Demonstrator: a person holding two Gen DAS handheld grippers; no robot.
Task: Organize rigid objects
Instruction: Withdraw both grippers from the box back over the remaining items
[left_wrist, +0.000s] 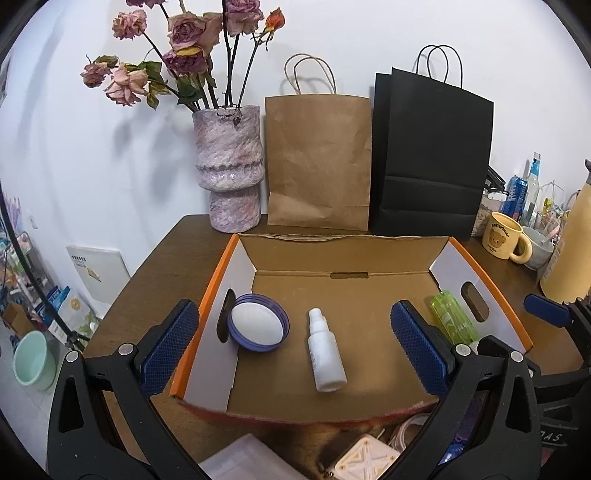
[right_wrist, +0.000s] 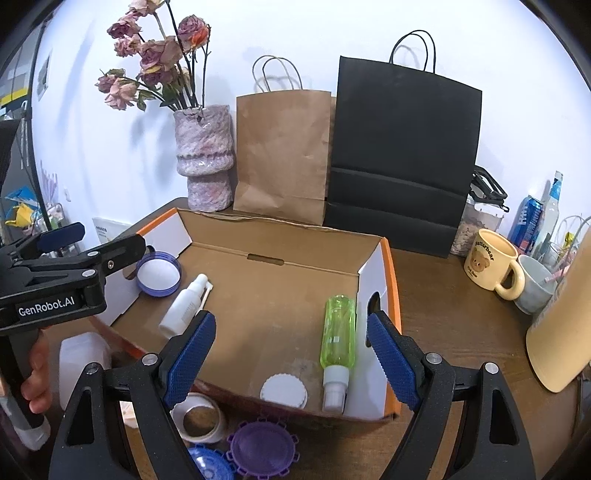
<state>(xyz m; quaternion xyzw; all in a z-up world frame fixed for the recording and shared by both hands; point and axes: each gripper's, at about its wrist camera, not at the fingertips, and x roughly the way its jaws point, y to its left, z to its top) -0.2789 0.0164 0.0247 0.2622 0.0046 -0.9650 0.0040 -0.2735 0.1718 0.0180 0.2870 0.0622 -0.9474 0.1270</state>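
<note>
Left gripper (left_wrist: 295, 345): your blue-padded jaws stand well apart with nothing between the pads; they hang over the near left part of the open orange-edged cardboard box (left_wrist: 207, 295).
Right gripper (right_wrist: 291, 358): jaws likewise spread and empty, above the box's near right end.
Already boxed: the round purple screw lid (left_wrist: 257, 326), the small white spray bottle (left_wrist: 327, 358), the translucent green spray bottle (right_wrist: 339, 332) and a white ridged cap (right_wrist: 283, 392) lie on the box floor.
Awaiting sorting: the white roll of tape (right_wrist: 201, 421), the purple toothed disc (right_wrist: 260, 450) and a blue toothed disc (right_wrist: 207, 467) sit outside, just beside the near wall.
Risk, box: you could catch its low near wall when reaching down and drag the whole box.
Risk, bottles: both lie on their sides and would likely roll if nudged.
Risk, discs: they are flat and close together; a wide grasp may pinch two or slip off.
Risk, surroundings: the cream bear-print mug (right_wrist: 493, 264) is near your right side; a wide swing could strike it.
</note>
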